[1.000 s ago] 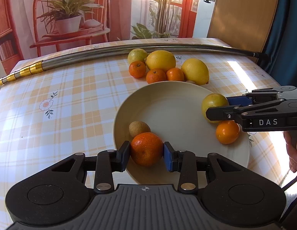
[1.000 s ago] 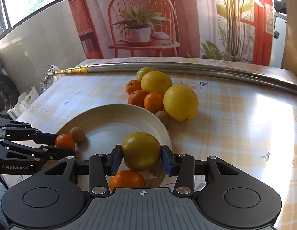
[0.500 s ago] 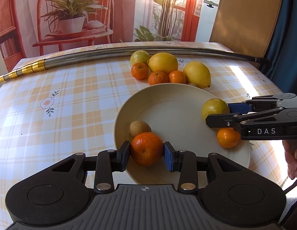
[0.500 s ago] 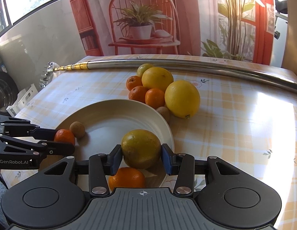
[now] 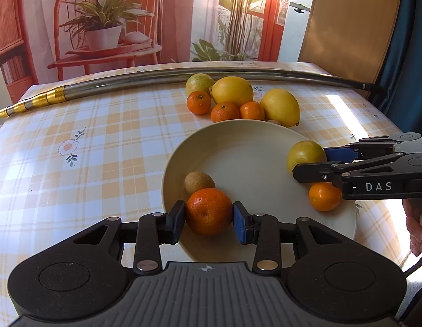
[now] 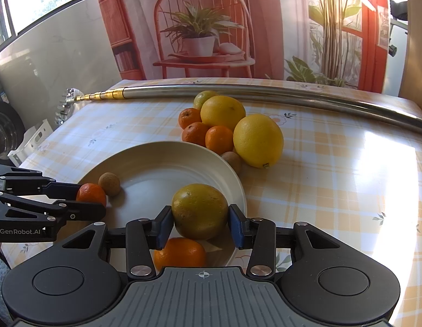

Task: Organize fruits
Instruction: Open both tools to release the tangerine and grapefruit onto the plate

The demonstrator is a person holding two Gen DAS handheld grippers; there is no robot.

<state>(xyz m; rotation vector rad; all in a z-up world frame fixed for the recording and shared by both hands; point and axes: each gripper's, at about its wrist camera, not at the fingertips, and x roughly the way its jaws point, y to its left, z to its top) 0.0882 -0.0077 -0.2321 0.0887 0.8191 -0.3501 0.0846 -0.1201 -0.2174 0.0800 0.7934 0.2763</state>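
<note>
Left wrist view: the left gripper (image 5: 209, 219) has its fingers clamped across the widest part of a mandarin (image 5: 209, 211), low over the near side of the cream plate (image 5: 238, 147). A small brown fruit (image 5: 199, 182) sits just beyond it. At the right, the right gripper (image 5: 309, 163) holds a yellow-green citrus (image 5: 305, 156) above another mandarin (image 5: 324, 196).

Right wrist view: the right gripper's pads (image 6: 165, 226) pinch that citrus at its middle, over the plate's near right rim. More fruits (image 6: 224, 125) cluster on the far tablecloth (image 6: 333, 179).

Both fruits look round, firm and smooth-skinned, likely light; a grip across the equator suits them, and they may roll once released.
</note>
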